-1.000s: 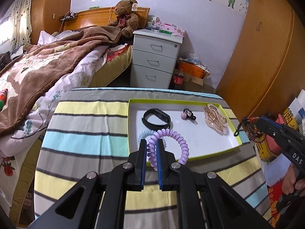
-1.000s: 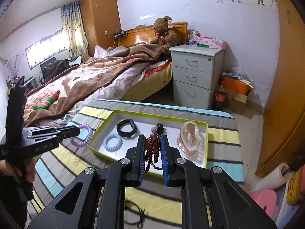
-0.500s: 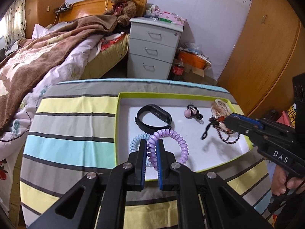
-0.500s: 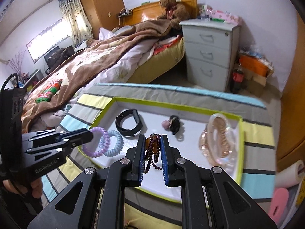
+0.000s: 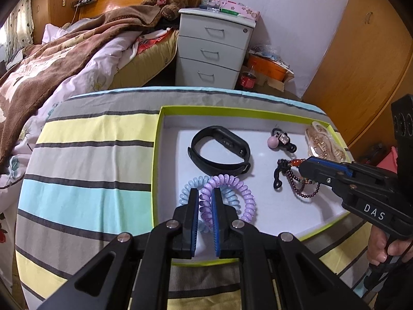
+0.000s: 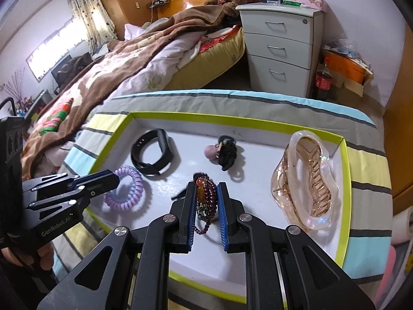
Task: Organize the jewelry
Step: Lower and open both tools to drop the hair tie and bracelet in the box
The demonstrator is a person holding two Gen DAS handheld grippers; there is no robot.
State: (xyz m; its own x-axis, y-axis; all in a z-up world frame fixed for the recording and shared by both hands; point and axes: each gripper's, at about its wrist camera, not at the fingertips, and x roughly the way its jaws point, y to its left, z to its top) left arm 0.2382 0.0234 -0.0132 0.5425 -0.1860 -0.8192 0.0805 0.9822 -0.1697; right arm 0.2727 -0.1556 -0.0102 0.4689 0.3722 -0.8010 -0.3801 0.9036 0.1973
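A white tray with a lime rim (image 5: 232, 111) (image 6: 232, 120) sits on the striped table. My left gripper (image 5: 205, 193) is shut on a purple coil hair tie (image 5: 245, 193) (image 6: 131, 199), holding it low over a blue coil tie (image 5: 187, 191) in the tray's near left part. My right gripper (image 6: 205, 187) (image 5: 300, 165) is shut on a dark beaded bracelet (image 6: 206, 201) (image 5: 299, 183) with an orange bead, low over the tray's middle. A black fitness band (image 5: 219, 149) (image 6: 152, 155), a pink-and-black hair bobble (image 5: 280, 140) (image 6: 223, 152) and a clear amber hair claw (image 6: 307, 180) (image 5: 324, 142) lie in the tray.
The striped cloth (image 5: 90, 168) covers the round table. Beyond it stand a bed with a brown blanket (image 5: 64, 51), a grey drawer unit (image 5: 211, 49) and a wooden wardrobe (image 5: 374, 51). A hand (image 5: 382, 245) holds the right gripper's handle.
Both grippers have come down and forward over the tray. The purple tie now hangs above the blue one, and the bracelet has moved from the table's right side to the tray's middle.
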